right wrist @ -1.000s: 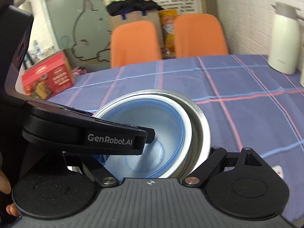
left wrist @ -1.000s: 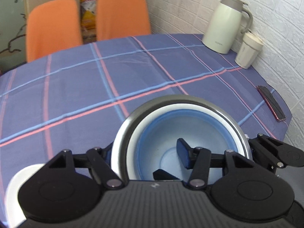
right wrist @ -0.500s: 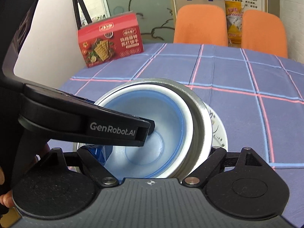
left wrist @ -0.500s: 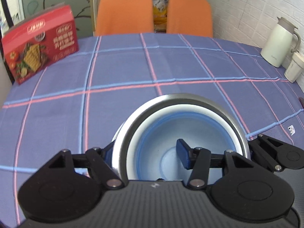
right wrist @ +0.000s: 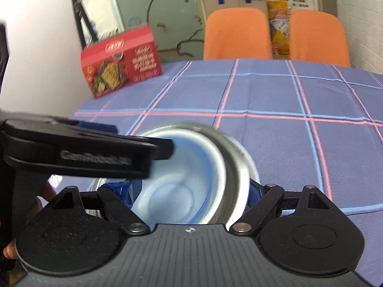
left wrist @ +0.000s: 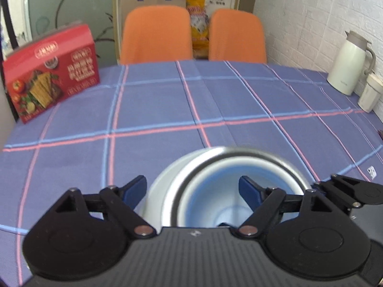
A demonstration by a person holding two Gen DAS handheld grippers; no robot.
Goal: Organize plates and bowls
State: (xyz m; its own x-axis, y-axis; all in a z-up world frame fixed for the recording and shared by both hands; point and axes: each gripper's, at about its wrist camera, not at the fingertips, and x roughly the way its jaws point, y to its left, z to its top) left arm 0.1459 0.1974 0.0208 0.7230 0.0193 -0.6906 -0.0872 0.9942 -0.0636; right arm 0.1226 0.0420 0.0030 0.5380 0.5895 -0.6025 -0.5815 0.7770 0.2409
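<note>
A steel bowl (left wrist: 241, 151) with a white-and-blue bowl (left wrist: 215, 191) nested inside sits on a white plate (left wrist: 160, 186) near the table's front edge. My left gripper (left wrist: 191, 189) is open. One blue fingertip is outside the stack on the left and the other hangs inside the bowl. In the right wrist view the same steel bowl (right wrist: 237, 165) and inner bowl (right wrist: 191, 177) lie between the wide-spread fingers of my right gripper (right wrist: 186, 191), which is open. The plate's edge (right wrist: 250, 167) shows to the right. The left gripper's black body (right wrist: 95, 153) crosses over the bowl there.
A red cracker box (left wrist: 52, 71) stands at the back left of the checked blue tablecloth (left wrist: 167, 110). A white jug (left wrist: 347, 64) and cup (left wrist: 369, 93) stand by the right wall. Two orange chairs (left wrist: 155, 35) are behind the table. A hand (right wrist: 9, 248) holds the left gripper.
The left gripper, shut on the steel bowl's rim before, has opened and let go. Both views swung left with the stack, which now rests on the white plate.
</note>
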